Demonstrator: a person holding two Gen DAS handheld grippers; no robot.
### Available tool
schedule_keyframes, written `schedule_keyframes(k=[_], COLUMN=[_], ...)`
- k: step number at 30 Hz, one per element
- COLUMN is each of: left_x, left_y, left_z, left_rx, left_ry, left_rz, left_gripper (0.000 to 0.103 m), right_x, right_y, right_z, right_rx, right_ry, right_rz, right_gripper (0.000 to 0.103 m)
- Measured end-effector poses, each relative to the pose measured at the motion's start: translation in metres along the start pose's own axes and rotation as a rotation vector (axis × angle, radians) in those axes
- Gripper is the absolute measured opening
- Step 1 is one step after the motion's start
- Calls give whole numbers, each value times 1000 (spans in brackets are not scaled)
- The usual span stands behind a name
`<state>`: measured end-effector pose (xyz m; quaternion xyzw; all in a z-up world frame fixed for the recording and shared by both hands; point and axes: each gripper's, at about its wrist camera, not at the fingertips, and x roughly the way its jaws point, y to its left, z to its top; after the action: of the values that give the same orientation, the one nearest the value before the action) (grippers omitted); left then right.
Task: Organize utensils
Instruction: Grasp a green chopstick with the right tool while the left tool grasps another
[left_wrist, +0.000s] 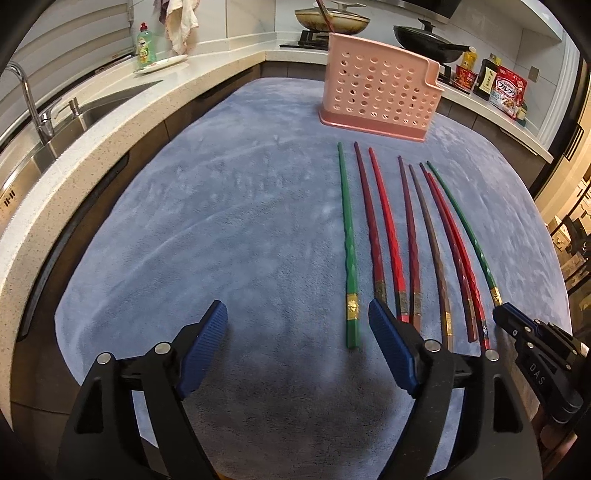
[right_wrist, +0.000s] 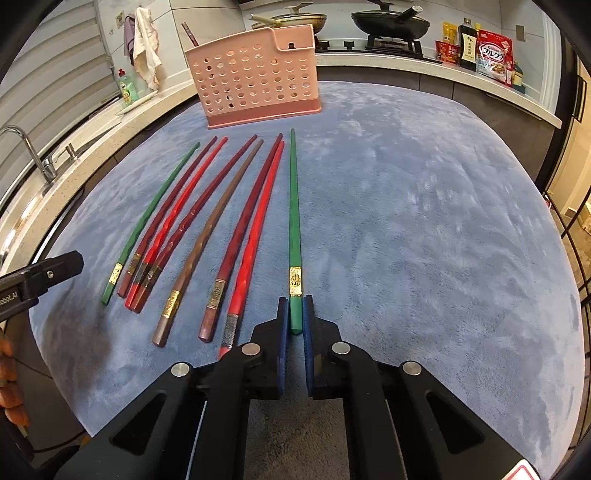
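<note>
1. Right gripper (right_wrist: 294, 314) clamped on butt end of green chopstick (right_wrist: 294, 221), lying on blue desk mat (right_wrist: 424, 221).
2. Left gripper (left_wrist: 297, 325) spread wide, nothing between pads.
3. Pink holder (right_wrist: 255, 77) beyond chopstick tips.

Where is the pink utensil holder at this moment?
The pink utensil holder stands upright at the far edge of the blue mat, just beyond the chopstick tips, left of centre in the right wrist view.

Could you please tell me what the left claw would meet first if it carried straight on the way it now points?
Probably just the bare blue plush mat: the open left claw points down at it, left of the nearest green chopstick.
</note>
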<state>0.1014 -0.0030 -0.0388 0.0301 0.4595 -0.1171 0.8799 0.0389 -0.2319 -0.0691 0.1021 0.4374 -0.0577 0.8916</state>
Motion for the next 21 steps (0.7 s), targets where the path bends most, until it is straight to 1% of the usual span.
schedule_keyframes(k=[6, 11, 18, 21], left_x=[17, 26, 31, 33], left_y=[-7, -11, -12, -13], left_z=[-6, -9, -9, -9], left_rx=[12, 23, 29, 37], left_ry=[38, 48, 41, 35], left_rz=[-7, -6, 7, 20], left_gripper=[75, 75, 75, 73], right_x=[-5, -5, -4, -4], right_y=[-11, -12, -12, -12], right_z=[-5, -7, -7, -7], right_rx=[25, 30, 30, 28], right_ry=[11, 12, 13, 12], right_rz=[7, 10, 11, 10], right_gripper=[6, 7, 7, 7])
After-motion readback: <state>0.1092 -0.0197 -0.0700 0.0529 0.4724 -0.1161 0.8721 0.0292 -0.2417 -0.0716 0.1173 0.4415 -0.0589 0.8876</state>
